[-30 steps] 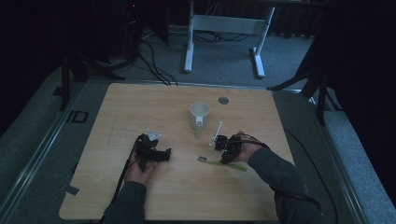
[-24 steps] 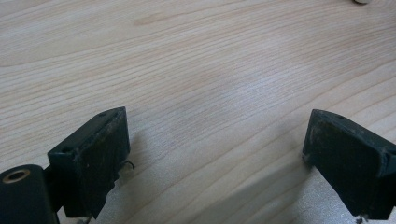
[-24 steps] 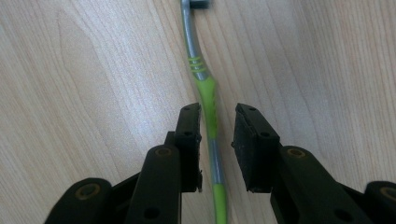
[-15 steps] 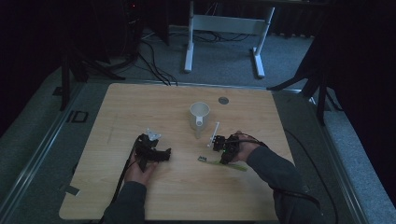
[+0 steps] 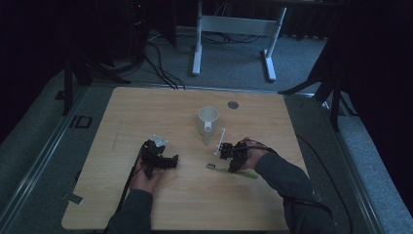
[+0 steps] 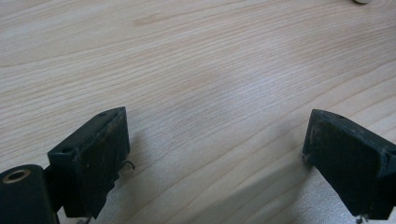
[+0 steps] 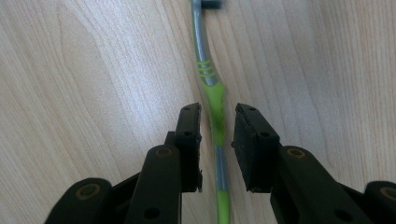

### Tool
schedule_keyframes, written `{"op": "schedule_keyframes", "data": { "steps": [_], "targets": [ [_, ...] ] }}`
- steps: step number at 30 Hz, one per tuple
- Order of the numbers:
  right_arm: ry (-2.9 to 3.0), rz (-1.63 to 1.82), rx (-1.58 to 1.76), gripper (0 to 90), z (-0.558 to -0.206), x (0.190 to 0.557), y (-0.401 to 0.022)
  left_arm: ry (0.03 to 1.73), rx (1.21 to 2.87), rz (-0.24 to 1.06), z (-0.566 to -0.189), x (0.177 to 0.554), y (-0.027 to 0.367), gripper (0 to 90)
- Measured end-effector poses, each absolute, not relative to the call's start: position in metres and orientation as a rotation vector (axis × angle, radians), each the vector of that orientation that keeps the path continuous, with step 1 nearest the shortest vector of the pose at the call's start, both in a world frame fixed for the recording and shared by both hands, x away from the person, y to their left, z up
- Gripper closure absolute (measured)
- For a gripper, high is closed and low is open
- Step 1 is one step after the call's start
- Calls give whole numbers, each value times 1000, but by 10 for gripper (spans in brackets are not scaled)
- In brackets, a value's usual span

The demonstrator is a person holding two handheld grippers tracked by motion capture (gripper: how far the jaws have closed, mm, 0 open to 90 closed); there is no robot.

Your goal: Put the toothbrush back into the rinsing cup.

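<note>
A green and grey toothbrush point(image 7: 208, 74) lies flat on the wooden table point(image 5: 272, 131), right of centre point(image 5: 246, 174). My right gripper point(image 7: 217, 126) stands over its handle with one jaw on each side. A thin gap shows between each pad and the handle, so the jaws are open but narrow. In the high view the right gripper point(image 5: 233, 165) sits just in front of a white cup point(image 5: 208, 119). My left gripper point(image 5: 168, 161) rests left of centre, and its jaws point(image 6: 215, 140) stand wide open over bare wood.
A thin white stick-like object point(image 5: 221, 137) lies beside the cup. A round grey grommet point(image 5: 233, 104) sits near the table's far edge. Cables trail from both grippers toward the front. Beyond the table stands a white frame point(image 5: 234, 24) on a dark floor.
</note>
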State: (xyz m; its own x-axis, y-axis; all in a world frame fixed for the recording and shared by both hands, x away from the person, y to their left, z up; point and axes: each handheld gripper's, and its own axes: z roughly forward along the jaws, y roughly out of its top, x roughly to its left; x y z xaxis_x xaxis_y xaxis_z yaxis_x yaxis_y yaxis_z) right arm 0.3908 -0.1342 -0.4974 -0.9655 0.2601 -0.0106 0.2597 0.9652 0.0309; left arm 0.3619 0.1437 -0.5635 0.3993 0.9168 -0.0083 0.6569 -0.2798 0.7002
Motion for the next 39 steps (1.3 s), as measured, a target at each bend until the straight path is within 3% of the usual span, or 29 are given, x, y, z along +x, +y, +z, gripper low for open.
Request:
{"op": "schedule_keyframes", "data": {
  "steps": [39],
  "targets": [
    [3103, -66, 392, 738, -511, 392, -127, 1338, 2034, 537, -563, 362, 144, 76]
  ]
}}
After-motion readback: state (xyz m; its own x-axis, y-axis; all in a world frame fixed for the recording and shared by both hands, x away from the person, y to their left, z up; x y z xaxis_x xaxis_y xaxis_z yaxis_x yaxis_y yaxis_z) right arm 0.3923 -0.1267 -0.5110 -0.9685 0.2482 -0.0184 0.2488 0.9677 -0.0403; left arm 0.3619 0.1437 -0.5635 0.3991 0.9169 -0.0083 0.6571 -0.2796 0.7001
